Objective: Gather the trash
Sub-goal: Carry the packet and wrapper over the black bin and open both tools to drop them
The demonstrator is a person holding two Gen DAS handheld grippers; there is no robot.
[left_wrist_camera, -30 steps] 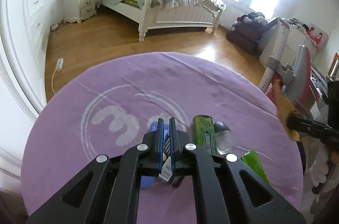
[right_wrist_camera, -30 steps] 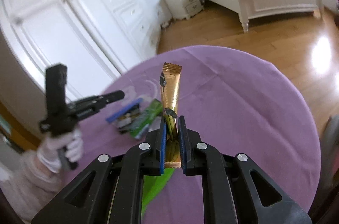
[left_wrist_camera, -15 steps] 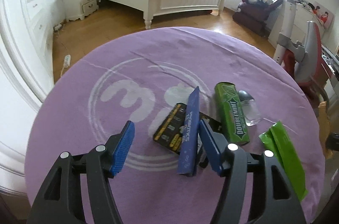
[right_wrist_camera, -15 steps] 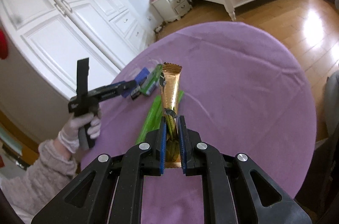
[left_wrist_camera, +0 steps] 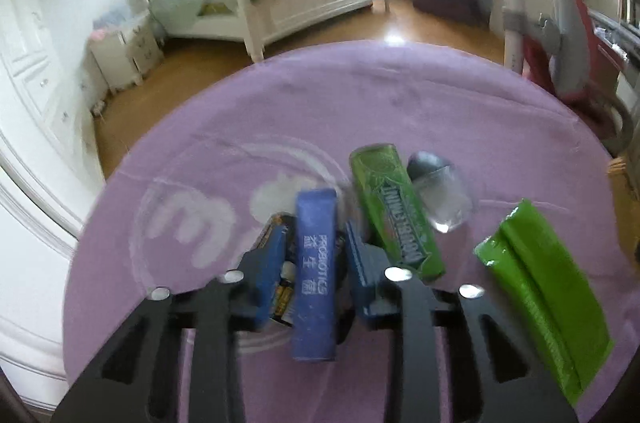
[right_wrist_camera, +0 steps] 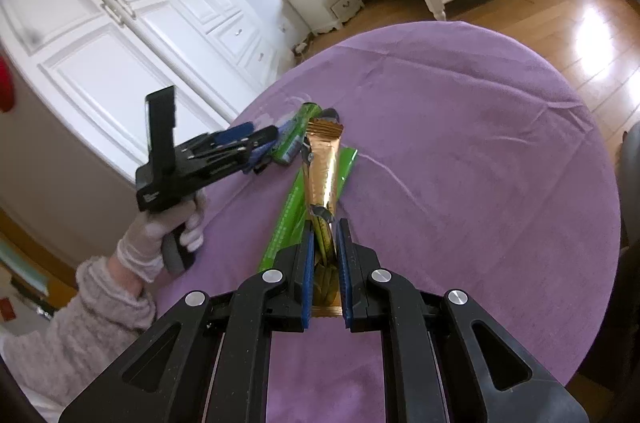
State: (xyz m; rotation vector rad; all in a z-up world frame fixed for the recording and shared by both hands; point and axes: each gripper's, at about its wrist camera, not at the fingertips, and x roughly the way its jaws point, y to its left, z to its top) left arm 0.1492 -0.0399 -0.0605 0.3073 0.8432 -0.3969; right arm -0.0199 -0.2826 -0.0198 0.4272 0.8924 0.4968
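Here the left gripper is closing its jaws around the blue sachet, which stands on edge atop a dark packet on the purple table; the pads look not yet pressed, so nothing is held. Just right of the sachet lie a green gum pack, a clear cap and a green wrapper. The right gripper is clamped on a gold wrapper, holding it clear above the table, probably so both go out together.

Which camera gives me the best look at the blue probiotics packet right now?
The left wrist view: the blue packet sits close and central, label readable, between the closing left tool. The right wrist view shows only a small blue sliver of it beside that tool, far off.
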